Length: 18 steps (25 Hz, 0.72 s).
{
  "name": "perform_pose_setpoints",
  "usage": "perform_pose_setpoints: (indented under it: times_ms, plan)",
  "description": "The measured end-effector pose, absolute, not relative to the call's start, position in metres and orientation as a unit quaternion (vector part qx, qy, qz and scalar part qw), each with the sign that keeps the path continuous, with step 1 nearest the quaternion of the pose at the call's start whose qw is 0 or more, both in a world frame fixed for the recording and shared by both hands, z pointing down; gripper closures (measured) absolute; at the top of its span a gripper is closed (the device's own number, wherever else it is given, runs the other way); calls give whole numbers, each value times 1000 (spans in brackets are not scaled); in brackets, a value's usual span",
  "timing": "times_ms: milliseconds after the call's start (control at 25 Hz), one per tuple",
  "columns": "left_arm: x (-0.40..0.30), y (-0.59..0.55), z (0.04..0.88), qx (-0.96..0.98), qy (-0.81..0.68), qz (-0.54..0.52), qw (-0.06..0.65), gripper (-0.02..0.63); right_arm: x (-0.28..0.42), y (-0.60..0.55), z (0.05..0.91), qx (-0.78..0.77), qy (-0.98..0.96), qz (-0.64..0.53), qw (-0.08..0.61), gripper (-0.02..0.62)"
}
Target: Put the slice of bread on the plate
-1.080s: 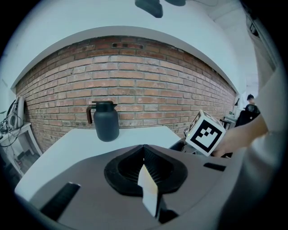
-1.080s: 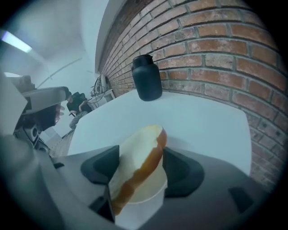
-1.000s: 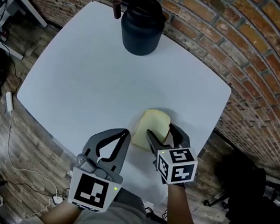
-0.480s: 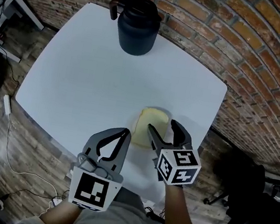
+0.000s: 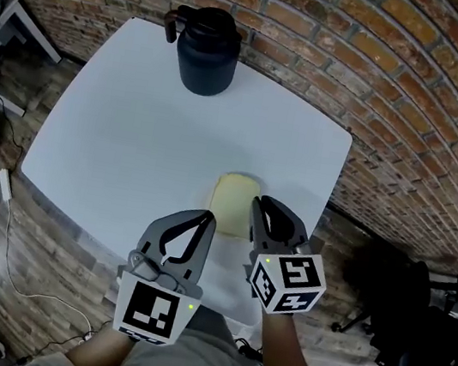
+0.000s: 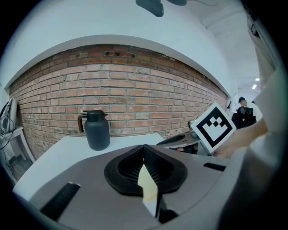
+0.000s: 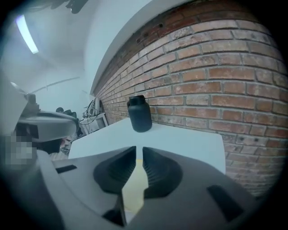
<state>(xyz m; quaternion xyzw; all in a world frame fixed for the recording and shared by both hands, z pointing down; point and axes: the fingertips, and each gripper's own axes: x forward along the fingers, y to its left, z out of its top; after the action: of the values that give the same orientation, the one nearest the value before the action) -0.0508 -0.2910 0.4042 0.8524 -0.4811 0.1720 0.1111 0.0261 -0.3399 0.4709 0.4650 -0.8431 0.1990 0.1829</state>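
The pale slice of bread (image 5: 232,204) lies flat on the white table (image 5: 132,136), near its front right edge. My right gripper (image 5: 262,201) hovers just right of and above the slice. Its jaws are closing to a narrow slit with nothing pressed between them. In the right gripper view, the gripper (image 7: 139,150) shows the bread (image 7: 134,188) below through that slit. My left gripper (image 5: 209,215) is shut and empty just left of the slice's near corner. In the left gripper view, the gripper (image 6: 144,148) shows bread (image 6: 148,188) behind its tips. No plate is in view.
A dark jug (image 5: 206,51) with a handle stands at the table's far edge by the brick wall (image 5: 383,91); it also shows as the jug (image 6: 95,130) and jug (image 7: 139,113). Wood floor surrounds the table, with cables at the left and a chair base (image 5: 420,340) at the right.
My right gripper stood with wide jaws around the bread's near right edge; it has since lifted and its jaws have narrowed. The bread stays on the table. The left gripper barely moved.
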Motion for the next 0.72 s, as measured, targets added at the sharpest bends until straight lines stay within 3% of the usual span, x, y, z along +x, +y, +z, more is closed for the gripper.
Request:
perform_pose_setpoints:
  times_ms: [240, 720]
  plan:
    - [-37, -276, 388, 860, -475, 160, 98, 595, 29, -319, 432, 469, -855, 164, 149, 586]
    - [-24, -240, 349, 868, -474, 127, 67, 595, 33, -260, 345, 475, -873, 76, 81, 588]
